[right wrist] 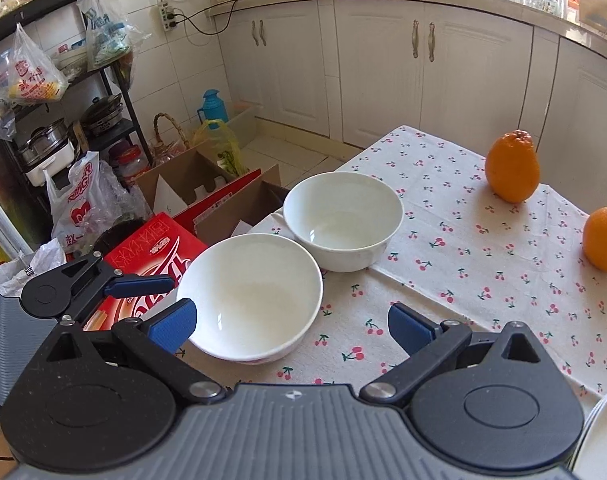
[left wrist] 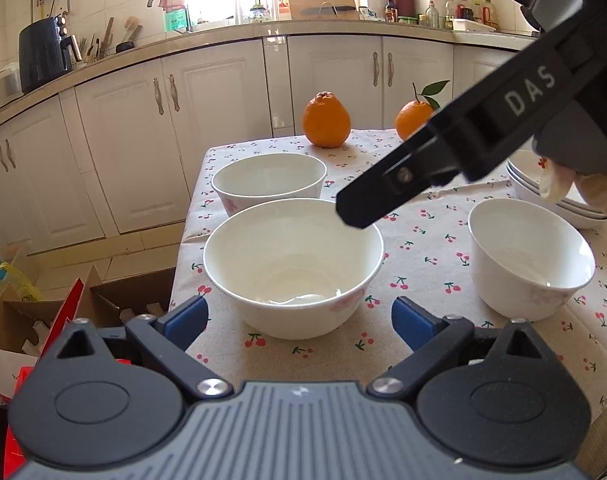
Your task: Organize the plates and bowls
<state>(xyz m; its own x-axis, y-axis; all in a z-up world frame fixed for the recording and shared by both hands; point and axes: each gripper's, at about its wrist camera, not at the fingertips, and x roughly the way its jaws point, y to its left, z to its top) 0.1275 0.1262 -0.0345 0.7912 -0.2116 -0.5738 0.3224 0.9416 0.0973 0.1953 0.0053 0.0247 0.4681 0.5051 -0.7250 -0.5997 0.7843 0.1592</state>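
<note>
Three white bowls stand on the cherry-print tablecloth (left wrist: 423, 248). The near bowl (left wrist: 293, 266) sits right in front of my open, empty left gripper (left wrist: 299, 322). A second bowl (left wrist: 269, 182) is behind it and a third bowl (left wrist: 531, 258) is to the right. A stack of white plates (left wrist: 543, 192) lies at the right edge. My right gripper (right wrist: 291, 328) is open and empty, above the near bowl (right wrist: 249, 294), with the second bowl (right wrist: 342, 226) beyond. It reaches in over the near bowl in the left wrist view (left wrist: 383, 196).
Two oranges (left wrist: 326, 120) (left wrist: 414, 119) sit at the table's far edge. The table's left edge drops to cardboard boxes (right wrist: 207, 196) and a red carton (right wrist: 155, 256) on the floor. White kitchen cabinets (left wrist: 223, 120) stand behind. A plate rim (right wrist: 599, 440) shows at bottom right.
</note>
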